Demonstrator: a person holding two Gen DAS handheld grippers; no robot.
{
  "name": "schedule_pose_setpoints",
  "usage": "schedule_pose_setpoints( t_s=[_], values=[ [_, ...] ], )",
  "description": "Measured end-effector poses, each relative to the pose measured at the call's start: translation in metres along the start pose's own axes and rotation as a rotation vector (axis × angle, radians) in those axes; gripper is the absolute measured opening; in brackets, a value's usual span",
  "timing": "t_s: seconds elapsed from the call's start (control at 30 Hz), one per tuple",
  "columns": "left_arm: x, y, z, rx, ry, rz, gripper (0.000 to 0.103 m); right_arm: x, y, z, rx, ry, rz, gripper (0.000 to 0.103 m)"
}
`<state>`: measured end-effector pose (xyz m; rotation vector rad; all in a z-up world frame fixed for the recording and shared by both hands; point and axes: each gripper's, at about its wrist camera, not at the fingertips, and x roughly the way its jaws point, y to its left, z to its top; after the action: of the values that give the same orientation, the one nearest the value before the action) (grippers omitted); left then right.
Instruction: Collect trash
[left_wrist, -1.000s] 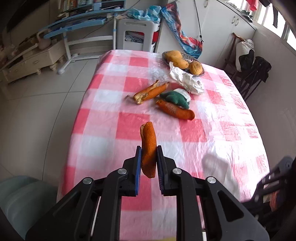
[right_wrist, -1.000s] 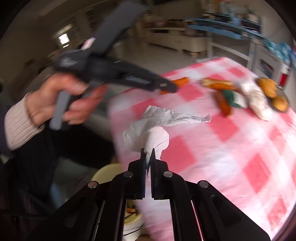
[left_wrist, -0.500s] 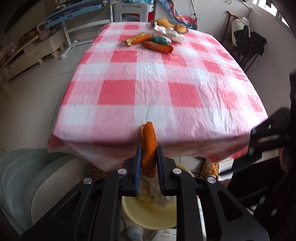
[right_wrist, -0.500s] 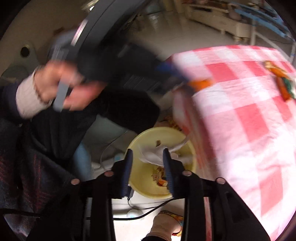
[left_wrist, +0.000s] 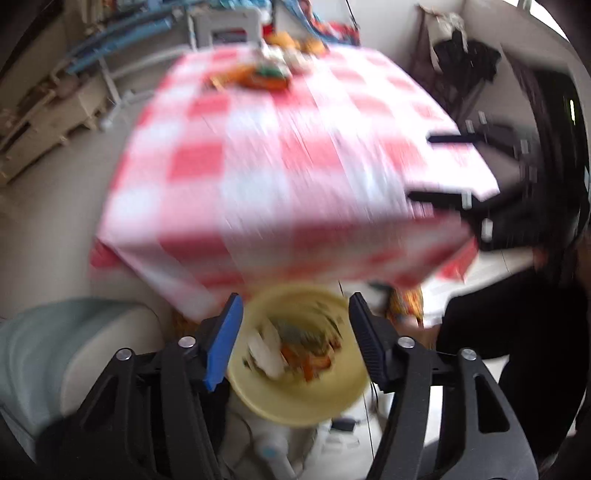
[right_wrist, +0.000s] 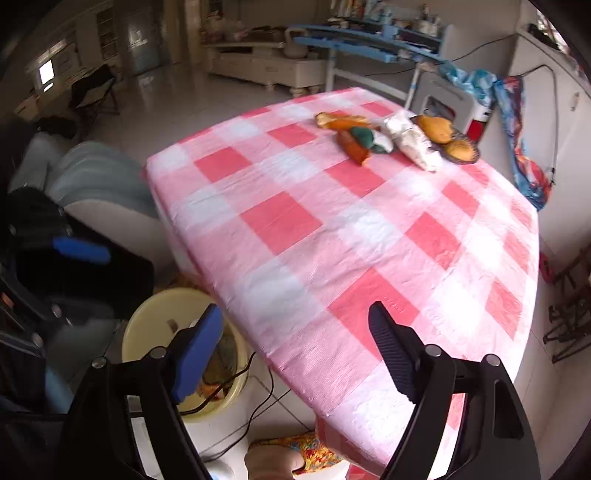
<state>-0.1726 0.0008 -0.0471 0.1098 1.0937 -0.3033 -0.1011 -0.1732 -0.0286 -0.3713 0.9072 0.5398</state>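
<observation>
My left gripper (left_wrist: 293, 325) hangs over the yellow bin (left_wrist: 295, 402) on the floor by the table's near edge. Its jaws are opening and nothing is between them. Blurred scraps (left_wrist: 295, 350), orange and white, lie in the bin. My right gripper (right_wrist: 295, 314) is above the near edge of the checked table (right_wrist: 332, 240), jaws opening and empty. At the table's far end lie orange peels (right_wrist: 351, 147), a green and white scrap (right_wrist: 369, 138) and a crumpled white wrapper (right_wrist: 412, 144). The bin (right_wrist: 147, 328) sits low on the left in the right wrist view.
A plate with buns (right_wrist: 448, 142) stands beside the wrapper. A grey-green seat (right_wrist: 96, 177) is left of the table, and a cable (right_wrist: 258, 402) runs over the floor near a slippered foot (right_wrist: 291, 454). Folded frames (right_wrist: 569, 325) lean at the right.
My left gripper drew back off the table, came over the bin and let go of the orange peel. My right gripper dropped the white tissue into the bin and swung toward the table.
</observation>
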Motion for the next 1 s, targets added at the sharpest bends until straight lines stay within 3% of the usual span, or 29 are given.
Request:
schedule_pose_setpoints(
  t_s=[0.07, 0.13, 0.27, 0.43, 0.5, 0.57, 0.63, 0.7, 1.0],
  values=[
    [-0.014, 0.014, 0.025, -0.049, -0.083, 0.039, 0.077, 0.001, -0.007, 0.002, 0.008, -0.008, -0.009, 0.08],
    [-0.027, 0.032, 0.047, -0.117, -0.178, 0.073, 0.084, 0.003, -0.008, 0.005, 0.012, -0.019, -0.018, 0.08],
    [-0.025, 0.064, 0.088, -0.225, -0.231, 0.09, 0.086, 0.005, -0.002, 0.013, 0.034, -0.047, -0.038, 0.08],
    [-0.017, 0.084, 0.115, -0.257, -0.286, 0.127, 0.089, 0.014, 0.001, 0.024, 0.044, -0.068, -0.066, 0.083],
    [-0.001, 0.093, 0.109, -0.288, -0.258, 0.132, 0.089, 0.019, 0.001, 0.026, 0.046, -0.067, -0.074, 0.083],
    [0.016, 0.096, 0.109, -0.32, -0.166, 0.129, 0.089, 0.024, 0.0, 0.029, 0.054, -0.061, -0.08, 0.083],
    [0.012, 0.091, 0.108, -0.309, -0.202, 0.097, 0.089, 0.029, -0.001, 0.031, 0.064, -0.058, -0.084, 0.083],
    [0.006, 0.08, 0.106, -0.264, -0.239, 0.134, 0.091, 0.032, 0.0, 0.033, 0.069, -0.055, -0.076, 0.083],
    [0.013, 0.06, 0.107, -0.207, -0.214, 0.112, 0.091, 0.044, 0.012, 0.033, 0.046, -0.018, -0.069, 0.083]
  ],
)
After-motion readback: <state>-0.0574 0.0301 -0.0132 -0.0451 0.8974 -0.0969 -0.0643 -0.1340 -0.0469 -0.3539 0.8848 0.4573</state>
